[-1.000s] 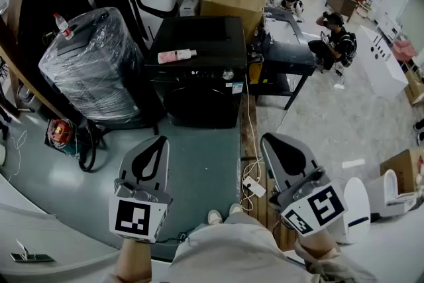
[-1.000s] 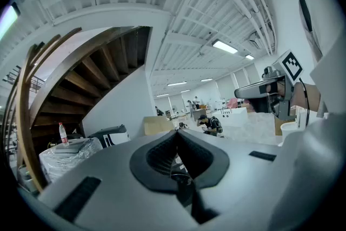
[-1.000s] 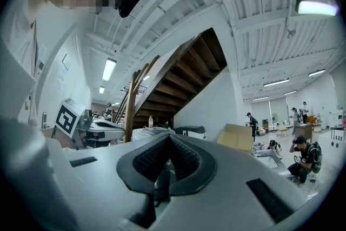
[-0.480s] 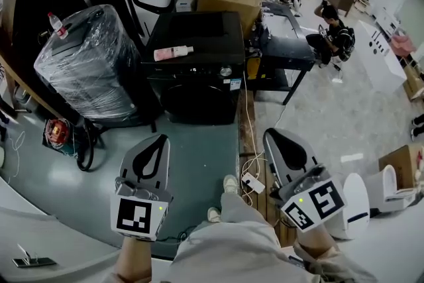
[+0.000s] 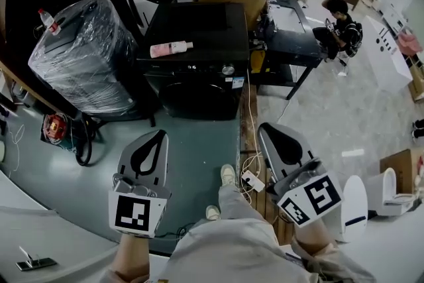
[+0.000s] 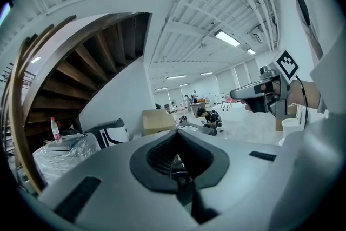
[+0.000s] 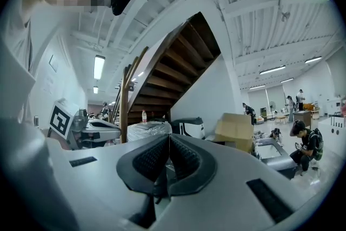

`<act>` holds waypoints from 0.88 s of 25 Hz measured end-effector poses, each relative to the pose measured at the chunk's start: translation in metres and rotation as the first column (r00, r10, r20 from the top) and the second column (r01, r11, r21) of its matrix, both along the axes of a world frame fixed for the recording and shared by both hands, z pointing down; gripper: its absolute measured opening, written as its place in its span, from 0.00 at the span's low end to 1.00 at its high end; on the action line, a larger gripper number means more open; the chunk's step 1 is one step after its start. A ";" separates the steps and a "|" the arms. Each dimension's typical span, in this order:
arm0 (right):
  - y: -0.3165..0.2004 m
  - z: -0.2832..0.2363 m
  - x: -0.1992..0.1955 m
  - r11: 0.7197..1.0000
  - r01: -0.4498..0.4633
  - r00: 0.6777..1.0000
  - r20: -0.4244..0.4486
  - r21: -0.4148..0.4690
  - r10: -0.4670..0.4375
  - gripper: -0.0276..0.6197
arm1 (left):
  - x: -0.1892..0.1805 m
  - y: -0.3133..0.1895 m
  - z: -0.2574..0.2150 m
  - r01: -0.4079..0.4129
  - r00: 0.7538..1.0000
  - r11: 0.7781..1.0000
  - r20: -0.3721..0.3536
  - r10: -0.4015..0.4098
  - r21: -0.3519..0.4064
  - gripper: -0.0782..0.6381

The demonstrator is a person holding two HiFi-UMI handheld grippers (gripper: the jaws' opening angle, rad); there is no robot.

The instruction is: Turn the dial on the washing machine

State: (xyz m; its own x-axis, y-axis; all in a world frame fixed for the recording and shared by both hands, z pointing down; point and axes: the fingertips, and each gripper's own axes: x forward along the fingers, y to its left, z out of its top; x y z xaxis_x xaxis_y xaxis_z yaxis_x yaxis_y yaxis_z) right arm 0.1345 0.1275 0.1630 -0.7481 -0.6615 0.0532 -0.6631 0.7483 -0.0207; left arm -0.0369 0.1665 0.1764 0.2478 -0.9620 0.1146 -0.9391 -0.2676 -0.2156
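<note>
Grey floor (image 5: 199,149) separates the washing machine (image 5: 199,33) dial (image 5: 228,69) from left gripper (image 5: 158,136) and right gripper (image 5: 267,130), fingers closed.

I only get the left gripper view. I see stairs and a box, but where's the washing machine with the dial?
Observer: The head view shows the black washing machine straight ahead, past a stretch of floor.
Operator: Where's the dial on it?
Observer: The silver dial sits at the right end of the front panel.
Operator: Is anything on top?
Observer: Yes, a pink bottle lies on its side there.
</note>
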 end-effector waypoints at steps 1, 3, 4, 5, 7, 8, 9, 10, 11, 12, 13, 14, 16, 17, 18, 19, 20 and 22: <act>-0.010 0.002 -0.001 1.000 0.004 1.000 -0.007 -0.002 -0.004 0.09 | -0.001 -0.010 0.001 0.000 1.000 1.000 0.002 0.000 -0.002 0.14; -0.032 0.008 -0.002 1.000 0.009 1.000 -0.015 -0.012 -0.009 0.09 | -0.001 -0.030 0.004 0.000 1.000 1.000 0.005 0.000 -0.009 0.13; -0.044 0.010 -0.002 1.000 0.009 1.000 -0.013 -0.019 -0.009 0.09 | -0.001 -0.041 0.006 0.000 1.000 1.000 0.006 0.000 -0.014 0.13; -0.056 0.011 -0.002 1.000 0.007 1.000 -0.008 -0.024 -0.007 0.09 | -0.001 -0.052 0.007 0.001 1.000 1.000 0.007 -0.001 -0.017 0.14; -0.082 0.012 -0.002 1.000 -0.003 1.000 0.000 -0.028 0.003 0.09 | -0.002 -0.074 0.007 0.002 1.000 1.000 0.010 -0.002 -0.020 0.14; -0.095 0.013 -0.003 1.000 -0.008 1.000 0.002 -0.029 0.008 0.09 | -0.003 -0.086 0.008 0.005 1.000 1.000 0.012 -0.004 -0.023 0.14; -0.108 0.015 -0.003 0.999 -0.009 1.000 0.004 -0.033 0.010 0.10 | -0.004 -0.097 0.008 0.010 1.000 1.000 0.015 -0.010 -0.028 0.14; -0.121 0.017 -0.003 0.999 -0.009 1.000 0.008 -0.040 0.009 0.14 | -0.006 -0.109 0.010 0.019 1.000 0.999 0.020 -0.018 -0.035 0.14; -0.135 0.020 -0.003 0.999 -0.008 1.000 0.013 -0.050 0.008 0.21 | -0.009 -0.120 0.012 0.028 0.999 0.999 0.025 -0.027 -0.044 0.13; -0.148 0.023 -0.002 0.998 -0.007 1.000 0.016 -0.061 0.008 0.25 | -0.010 -0.131 0.014 0.038 0.999 0.998 0.030 -0.037 -0.051 0.13; -0.162 0.026 -0.002 0.997 -0.007 1.000 0.017 -0.071 0.008 0.29 | -0.011 -0.142 0.016 0.047 0.998 0.997 0.034 -0.046 -0.057 0.14; -0.175 0.030 -0.001 0.997 -0.008 1.000 0.017 -0.079 0.009 0.31 | -0.011 -0.153 0.017 0.055 0.998 0.997 0.036 -0.053 -0.062 0.14; -0.199 0.035 0.001 0.996 -0.004 1.000 0.016 -0.088 0.006 0.37 | -0.010 -0.173 0.019 0.068 0.997 0.995 0.044 -0.065 -0.068 0.13; -0.210 0.037 0.001 0.996 0.001 1.000 0.015 -0.092 0.000 0.39 | -0.009 -0.182 0.020 0.074 0.996 0.995 0.050 -0.071 -0.069 0.14; -0.220 0.038 0.001 0.995 0.007 1.000 0.016 -0.097 -0.006 0.40 | -0.009 -0.190 0.021 0.081 0.996 0.994 0.055 -0.077 -0.069 0.14; -0.228 0.040 0.001 0.995 0.012 1.000 0.019 -0.102 -0.011 0.41 | -0.009 -0.198 0.022 0.088 0.995 0.994 0.056 -0.084 -0.070 0.13; -0.236 0.042 0.002 0.994 0.015 1.000 0.024 -0.107 -0.013 0.42 | -0.008 -0.205 0.023 0.094 0.994 0.993 0.056 -0.091 -0.071 0.13; -0.250 0.046 0.003 0.993 0.018 0.999 0.033 -0.117 -0.014 0.44 | -0.007 -0.218 0.026 0.102 0.994 0.992 0.051 -0.098 -0.072 0.14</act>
State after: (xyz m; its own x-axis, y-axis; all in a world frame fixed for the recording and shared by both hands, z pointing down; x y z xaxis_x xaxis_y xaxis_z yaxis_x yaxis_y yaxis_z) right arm 0.1378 -0.1226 0.2093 -0.7613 -0.6397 0.1055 -0.6484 0.7501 -0.1300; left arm -0.0438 -0.0516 0.2023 0.1433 -0.9700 0.1962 -0.9512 -0.1898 -0.2432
